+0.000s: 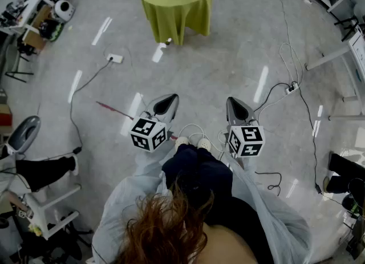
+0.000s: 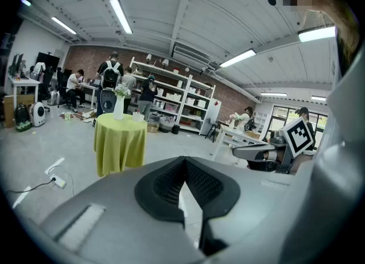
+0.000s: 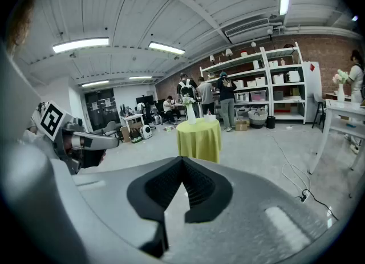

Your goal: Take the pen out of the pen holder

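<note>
A round table under a yellow-green cloth stands far ahead across the floor, also in the left gripper view and the right gripper view. On it are a white vase with flowers and a small white container. No pen can be made out at this distance. My left gripper and right gripper are held side by side in front of the person's body, well short of the table. Both point toward it, jaws shut and empty.
A power strip with its cable and a thin red stick lie on the floor at left. Another strip and cables lie at right by a white table's legs. A seated person's leg is at left. People stand by shelves behind the table.
</note>
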The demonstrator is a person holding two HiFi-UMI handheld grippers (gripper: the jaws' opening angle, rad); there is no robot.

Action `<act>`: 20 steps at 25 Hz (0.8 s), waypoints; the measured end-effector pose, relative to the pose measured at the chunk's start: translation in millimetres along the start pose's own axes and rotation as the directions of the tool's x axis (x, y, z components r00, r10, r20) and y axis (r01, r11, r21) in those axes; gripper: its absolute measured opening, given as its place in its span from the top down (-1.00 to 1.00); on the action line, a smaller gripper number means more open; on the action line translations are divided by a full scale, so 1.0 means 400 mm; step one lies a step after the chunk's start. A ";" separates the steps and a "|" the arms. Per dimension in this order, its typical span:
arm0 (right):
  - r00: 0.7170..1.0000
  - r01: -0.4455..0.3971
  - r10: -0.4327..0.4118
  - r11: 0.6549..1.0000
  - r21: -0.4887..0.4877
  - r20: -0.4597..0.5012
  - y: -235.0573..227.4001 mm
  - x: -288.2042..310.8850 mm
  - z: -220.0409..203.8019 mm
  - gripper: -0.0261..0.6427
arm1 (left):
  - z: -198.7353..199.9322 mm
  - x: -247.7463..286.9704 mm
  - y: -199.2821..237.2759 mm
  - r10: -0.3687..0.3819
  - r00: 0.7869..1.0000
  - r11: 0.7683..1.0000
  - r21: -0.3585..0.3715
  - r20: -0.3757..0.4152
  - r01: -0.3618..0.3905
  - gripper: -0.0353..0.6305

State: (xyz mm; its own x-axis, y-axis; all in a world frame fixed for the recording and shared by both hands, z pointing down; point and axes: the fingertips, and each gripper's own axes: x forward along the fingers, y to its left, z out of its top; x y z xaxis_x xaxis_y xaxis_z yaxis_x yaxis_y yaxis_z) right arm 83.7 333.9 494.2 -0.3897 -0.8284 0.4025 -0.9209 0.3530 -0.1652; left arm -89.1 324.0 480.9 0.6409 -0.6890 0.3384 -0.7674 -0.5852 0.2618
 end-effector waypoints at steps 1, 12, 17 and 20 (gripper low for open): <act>1.000 -0.008 0.008 1.000 -0.001 0.004 0.021 -0.006 0.002 0.92 | 0.004 -0.016 0.010 0.008 1.000 1.000 -0.001 0.005 -0.008 0.85; 0.998 0.010 -0.008 0.999 -0.035 0.055 0.132 -0.048 0.034 0.92 | 0.014 -0.148 0.062 0.002 0.998 1.000 -0.013 0.057 -0.001 0.85; 0.997 0.052 -0.050 0.998 -0.021 0.056 0.143 -0.057 0.034 0.81 | 0.005 -0.157 0.060 -0.030 0.998 0.999 -0.013 0.059 0.031 0.85; 0.998 0.042 -0.041 0.999 -0.031 0.049 0.168 -0.051 0.030 0.47 | -0.005 -0.164 0.061 -0.053 0.997 0.999 0.005 0.052 0.053 0.85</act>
State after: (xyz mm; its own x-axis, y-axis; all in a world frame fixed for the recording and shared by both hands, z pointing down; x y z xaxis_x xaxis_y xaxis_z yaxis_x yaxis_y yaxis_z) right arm 29.9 369.2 464.0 -0.3518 -0.8624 0.3641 -0.9359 0.3312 -0.1197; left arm -149.8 355.8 467.0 0.6807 -0.6784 0.2766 -0.7325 -0.6228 0.2750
